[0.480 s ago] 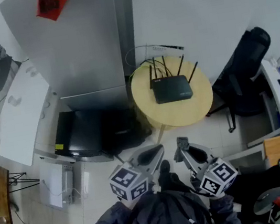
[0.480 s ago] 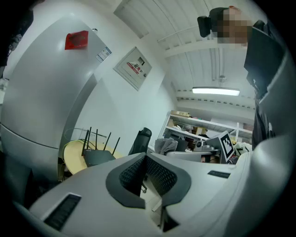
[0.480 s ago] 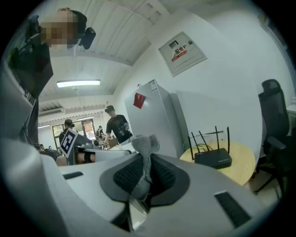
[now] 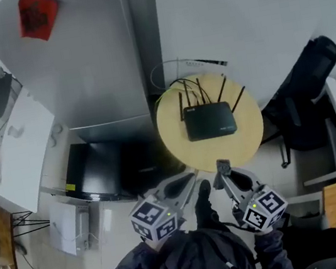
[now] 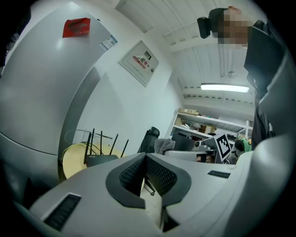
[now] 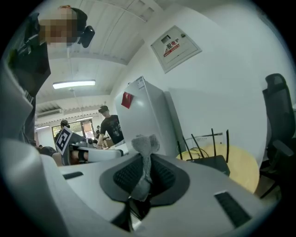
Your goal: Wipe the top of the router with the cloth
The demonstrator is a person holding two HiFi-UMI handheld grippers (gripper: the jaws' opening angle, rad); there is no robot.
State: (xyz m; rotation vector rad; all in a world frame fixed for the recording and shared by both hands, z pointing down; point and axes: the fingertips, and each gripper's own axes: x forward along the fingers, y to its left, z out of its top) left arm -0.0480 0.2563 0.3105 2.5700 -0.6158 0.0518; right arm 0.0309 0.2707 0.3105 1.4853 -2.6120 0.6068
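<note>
- We hold our 2 grippers low, close to our body, at the near edge of the table (image 4: 176, 143).
- The left gripper (image 4: 190, 177) has its jaws pressed together with nothing between them.
- The right gripper (image 4: 221, 169) is clamped on the cloth (image 6: 145, 144), a grey strip whose tuft pokes up past the pads.
- The router (image 4: 209, 121), black with its antennas up, sits on the round yellow table towards the back, well apart from the cloth.
- A fridge (image 4: 93, 66) stands left of the table and a chair (image 4: 308, 94) right of it.
</note>
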